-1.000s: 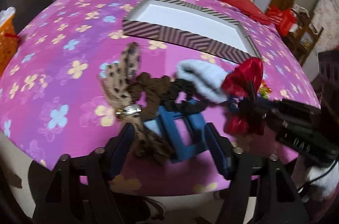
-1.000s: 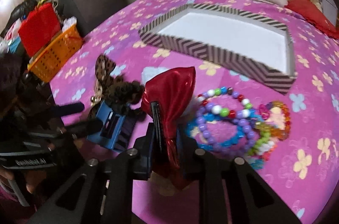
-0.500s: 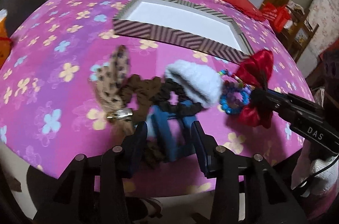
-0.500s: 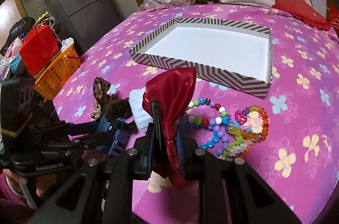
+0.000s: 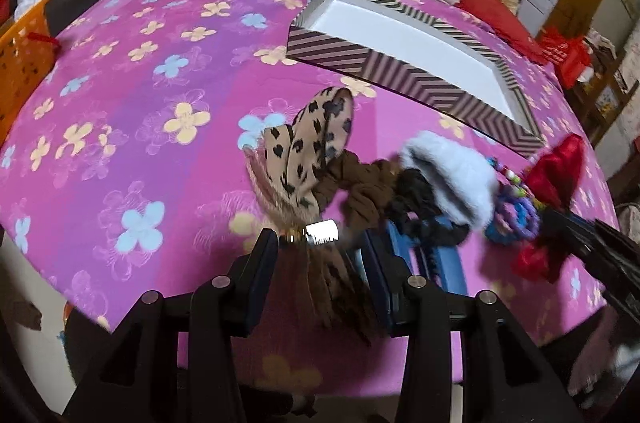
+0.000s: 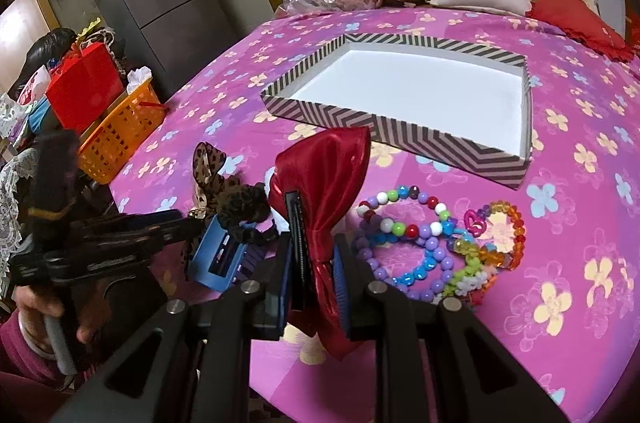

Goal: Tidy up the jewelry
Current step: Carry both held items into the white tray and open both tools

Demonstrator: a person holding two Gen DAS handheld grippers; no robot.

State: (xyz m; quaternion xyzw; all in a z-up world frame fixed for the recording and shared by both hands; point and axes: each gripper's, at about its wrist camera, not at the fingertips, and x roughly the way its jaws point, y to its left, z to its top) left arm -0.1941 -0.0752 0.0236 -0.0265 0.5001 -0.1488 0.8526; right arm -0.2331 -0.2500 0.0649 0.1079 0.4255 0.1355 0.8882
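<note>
Pinching the red satin bow clip (image 6: 320,179) between its blue-padded fingers, the right hand-held gripper (image 6: 310,263) holds it raised above the near edge of the worktop (image 6: 560,207), which is draped in a pink flowered cloth; the bow's black toothed clip faces the camera and its lower tail hangs down past the fingers. The left hand-held gripper (image 5: 320,259) is spread, one finger on either side of the leopard-print bow (image 5: 308,151) where its shiny metal band (image 5: 320,233) sits (whether the pads actually touch the fabric cannot be told through the blur). That bow lies near the front edge of the worktop, with a brown scrunchie (image 5: 358,183) touching it, then a darker scrunchie (image 5: 420,219), a fluffy white hair piece (image 5: 452,171) and a blue claw clip (image 6: 220,255) bunched together beside it. In the right wrist view a tangle of colourful bead bracelets (image 6: 432,243) lies just to the right of the raised red bow, near the front edge. Farther back, toward the middle of the worktop, stands a shallow box (image 6: 452,139) with brown chevron-striped walls and a bare white floor. Off the worktop's left side an orange plastic basket (image 6: 120,131) sits beside a red bag (image 6: 86,87).
</note>
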